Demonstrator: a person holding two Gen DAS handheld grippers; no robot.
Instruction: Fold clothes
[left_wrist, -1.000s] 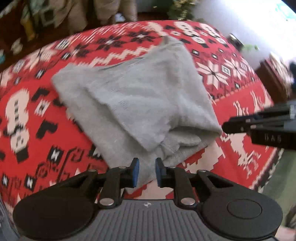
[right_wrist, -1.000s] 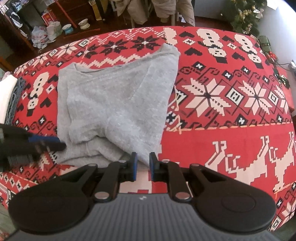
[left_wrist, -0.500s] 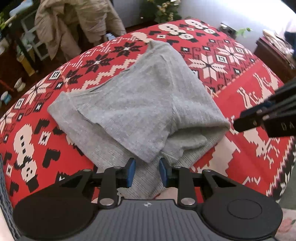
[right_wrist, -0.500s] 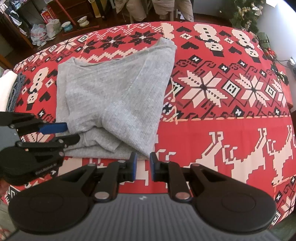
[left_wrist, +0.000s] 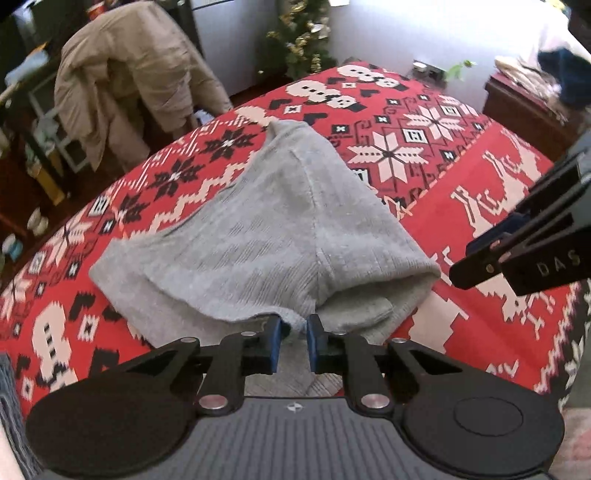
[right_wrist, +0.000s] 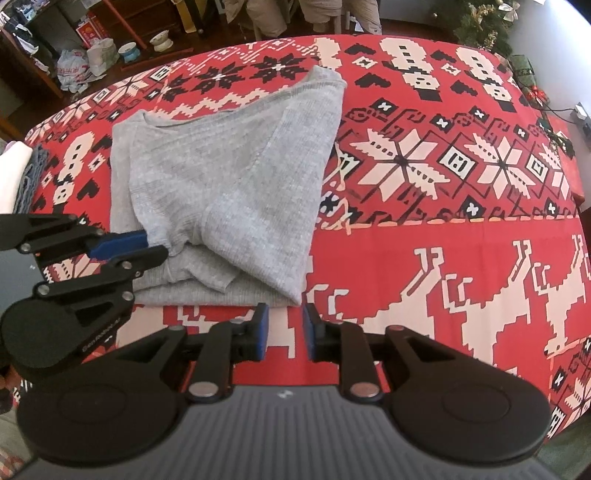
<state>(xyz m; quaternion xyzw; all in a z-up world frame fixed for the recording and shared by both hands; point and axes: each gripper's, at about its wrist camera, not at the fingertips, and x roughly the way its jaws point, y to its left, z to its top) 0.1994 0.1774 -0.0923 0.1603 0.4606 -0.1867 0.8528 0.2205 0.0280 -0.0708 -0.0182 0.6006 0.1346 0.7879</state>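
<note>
left gripper (left_wrist: 293, 341): parted, at grey sweater (left_wrist: 266, 236) hem | right gripper (right_wrist: 283, 332): parted, empty, over tabletop (right_wrist: 443, 258)

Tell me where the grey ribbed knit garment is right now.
The grey ribbed knit garment lies on the red patterned tablecloth, left of centre in the right wrist view, just beyond both grippers.

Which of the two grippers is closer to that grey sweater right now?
Left. The left gripper has its fingers at the grey sweater's near hem; the right gripper hovers just off its near corner, over the tablecloth.
</note>
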